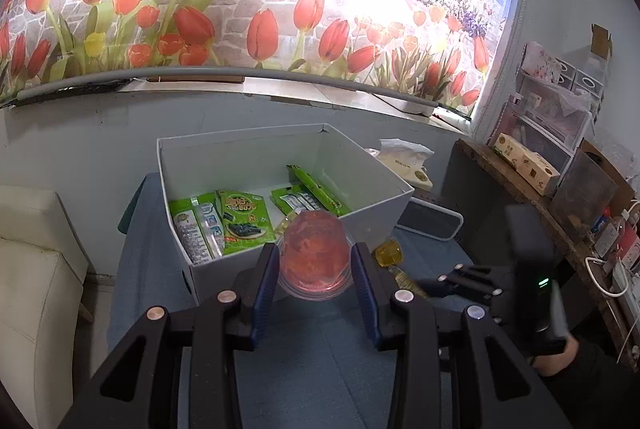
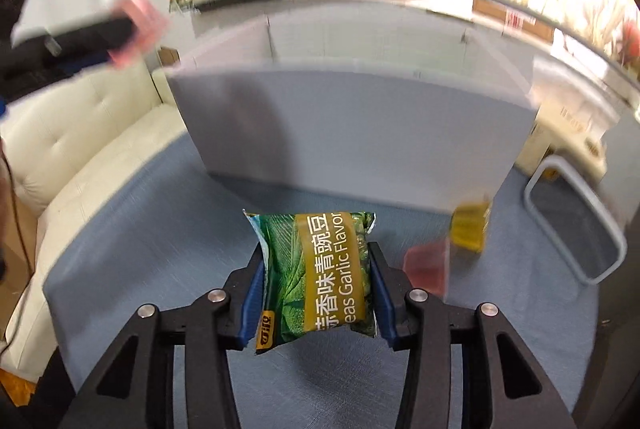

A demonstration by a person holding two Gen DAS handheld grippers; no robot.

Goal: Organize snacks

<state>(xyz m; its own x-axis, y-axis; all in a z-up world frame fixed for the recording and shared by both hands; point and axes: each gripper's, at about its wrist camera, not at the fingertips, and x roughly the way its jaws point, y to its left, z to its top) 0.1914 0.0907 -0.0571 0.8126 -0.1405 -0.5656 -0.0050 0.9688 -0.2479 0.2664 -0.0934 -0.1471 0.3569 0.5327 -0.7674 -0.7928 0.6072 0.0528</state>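
**Left wrist view: jelly cup clamped at the box, pea packet gripped on the right**

Left tool [image 1: 316, 265] is clamped on a red jelly cup [image 1: 314, 253], blue pads pressing both sides, the cup held right at the near wall of the white box [image 1: 360, 225]. Inside that box lie green seaweed packets [image 1: 244, 219], some flat, one leaning on the far wall. Just right of the box, a yellow jelly cup [image 1: 389, 252] sits on the blue counter [image 1: 320, 349], and beyond it a grey tray [image 1: 430, 225].

Over to the right wrist view: right tool [image 2: 318, 285] is closed on a green garlic pea packet [image 2: 318, 277], pads squeezing its edges, the packet held upright above the counter. The picture is blurred. Ahead stands the box's outer wall; to the right, the yellow jelly cup and a pink jelly cup [image 2: 426, 267] sit close together near the tray. A cream sofa [image 2: 80, 133] runs along the left.
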